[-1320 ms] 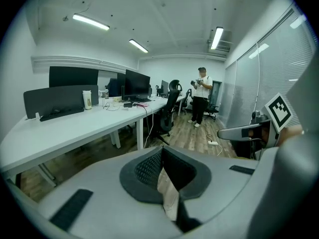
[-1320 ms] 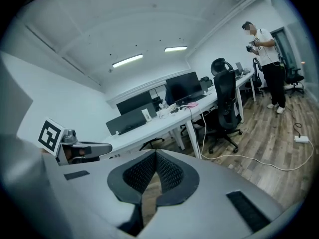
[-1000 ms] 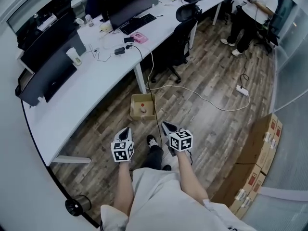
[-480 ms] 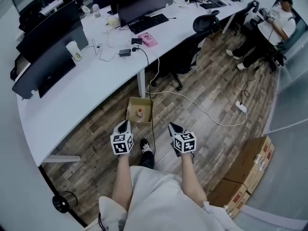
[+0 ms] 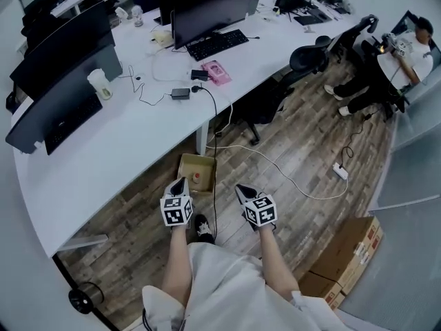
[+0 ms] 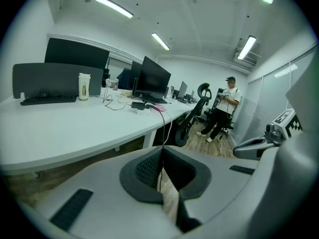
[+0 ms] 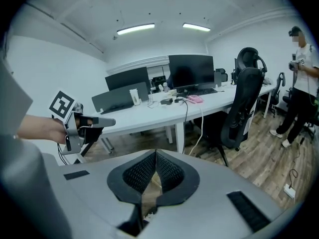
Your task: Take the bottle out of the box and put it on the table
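On wood floor by long white desk (image 5: 131,143), open brown cardboard box (image 5: 187,164) holds small red-topped bottle (image 5: 196,178). Left gripper (image 5: 179,184) and right gripper (image 5: 241,190) both closed, empty, near box. Looks like approach step. Next: open jaws, reach in.

The box (image 5: 186,161) sat on the floor (image 5: 296,150) just before the counter (image 5: 124,150), beside its leg, with the bottle (image 5: 196,178) inside. The left gripper (image 5: 179,184) hung at the box's near side, the right gripper (image 5: 241,190) to its right. 1 chair (image 5: 275,95) stood behind the box at the counter. A power strip (image 5: 340,172) lay further right, and stacked cartons (image 5: 348,254) stood at the far right.
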`<action>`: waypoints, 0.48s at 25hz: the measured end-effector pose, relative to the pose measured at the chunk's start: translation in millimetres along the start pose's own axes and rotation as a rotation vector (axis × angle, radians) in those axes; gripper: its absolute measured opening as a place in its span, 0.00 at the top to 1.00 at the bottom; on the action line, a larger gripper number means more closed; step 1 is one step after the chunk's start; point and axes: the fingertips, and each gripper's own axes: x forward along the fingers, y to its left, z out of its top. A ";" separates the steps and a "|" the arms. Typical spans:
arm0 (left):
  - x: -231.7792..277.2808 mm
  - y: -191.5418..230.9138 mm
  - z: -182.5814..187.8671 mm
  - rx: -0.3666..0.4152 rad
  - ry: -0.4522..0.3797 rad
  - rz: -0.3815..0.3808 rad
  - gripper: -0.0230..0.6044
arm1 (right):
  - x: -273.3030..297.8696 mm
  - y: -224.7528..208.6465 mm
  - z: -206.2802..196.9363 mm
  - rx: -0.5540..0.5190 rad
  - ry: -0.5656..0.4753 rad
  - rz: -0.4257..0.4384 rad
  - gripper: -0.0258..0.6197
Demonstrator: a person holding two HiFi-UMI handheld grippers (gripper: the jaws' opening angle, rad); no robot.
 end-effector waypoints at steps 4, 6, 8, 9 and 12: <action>30.7 30.2 10.8 -0.054 -0.004 0.019 0.94 | 34.2 -17.4 20.3 0.030 0.000 0.006 0.90; 44.2 46.6 9.6 -0.083 0.000 0.035 0.94 | 52.1 -21.0 26.3 0.064 -0.009 0.024 0.90; 52.9 52.3 1.9 -0.099 0.016 0.037 0.94 | 64.7 -20.2 24.1 0.086 -0.001 0.053 0.90; 55.4 51.4 -1.8 -0.098 0.026 0.033 0.94 | 68.9 -19.7 22.8 0.091 0.006 0.065 0.90; 61.7 51.3 -9.7 -0.091 0.056 0.031 0.94 | 81.4 -20.5 23.9 0.093 0.019 0.087 0.90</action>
